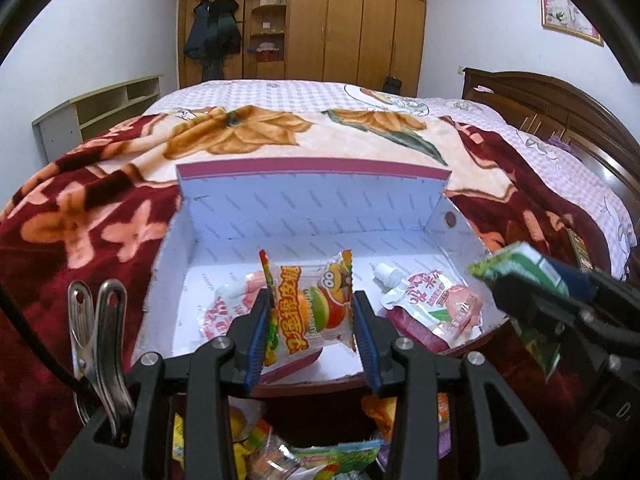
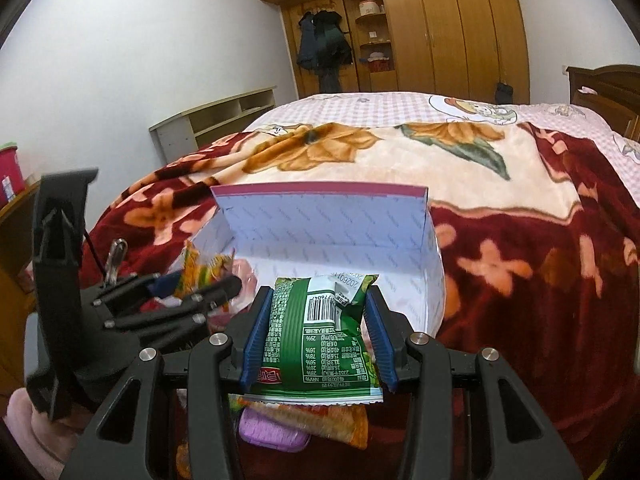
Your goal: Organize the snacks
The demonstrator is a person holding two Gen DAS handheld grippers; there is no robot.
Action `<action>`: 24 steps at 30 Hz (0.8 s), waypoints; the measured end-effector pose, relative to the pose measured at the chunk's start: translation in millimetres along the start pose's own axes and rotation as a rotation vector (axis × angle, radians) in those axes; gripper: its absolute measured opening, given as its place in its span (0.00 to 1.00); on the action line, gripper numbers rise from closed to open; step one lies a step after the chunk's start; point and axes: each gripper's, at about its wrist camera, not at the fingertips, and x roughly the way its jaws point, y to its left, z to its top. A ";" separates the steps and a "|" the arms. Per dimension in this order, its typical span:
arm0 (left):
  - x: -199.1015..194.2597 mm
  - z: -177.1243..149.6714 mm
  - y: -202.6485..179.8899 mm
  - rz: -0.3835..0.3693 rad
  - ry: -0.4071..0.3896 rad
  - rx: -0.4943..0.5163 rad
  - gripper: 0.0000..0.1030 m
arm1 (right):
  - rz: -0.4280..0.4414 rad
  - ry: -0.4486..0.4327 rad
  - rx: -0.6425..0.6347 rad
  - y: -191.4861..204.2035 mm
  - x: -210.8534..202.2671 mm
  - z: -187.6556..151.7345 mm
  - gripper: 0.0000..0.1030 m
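An open white cardboard box (image 1: 280,216) with a maroon rim lies on the bed; it also shows in the right wrist view (image 2: 328,224). My left gripper (image 1: 314,316) is shut on a burger-gum snack packet (image 1: 312,312), held upright over the box's near edge. Two white pouches (image 1: 436,304) lie inside the box. My right gripper (image 2: 318,316) is shut on a green snack packet (image 2: 320,336), just before the box's near edge. The right gripper and green packet appear at the right of the left view (image 1: 528,276). The left gripper shows left in the right view (image 2: 192,292).
The box rests on a red and cream floral blanket (image 2: 520,240) on a bed. Loose snack packets (image 1: 312,456) lie below the grippers, including a purple one (image 2: 272,432). A wooden wardrobe (image 1: 340,20) and a low shelf (image 1: 100,108) stand behind.
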 end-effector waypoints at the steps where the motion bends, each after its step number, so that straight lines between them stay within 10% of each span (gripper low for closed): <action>1: 3.1 0.1 -1.0 -0.001 0.005 0.001 0.40 | -0.004 -0.003 -0.005 0.0 1.5 1.6 0.45; 24: 30.0 -9.5 -6.8 0.023 0.021 0.030 0.42 | -0.051 0.081 0.031 -32.1 72.7 11.1 0.45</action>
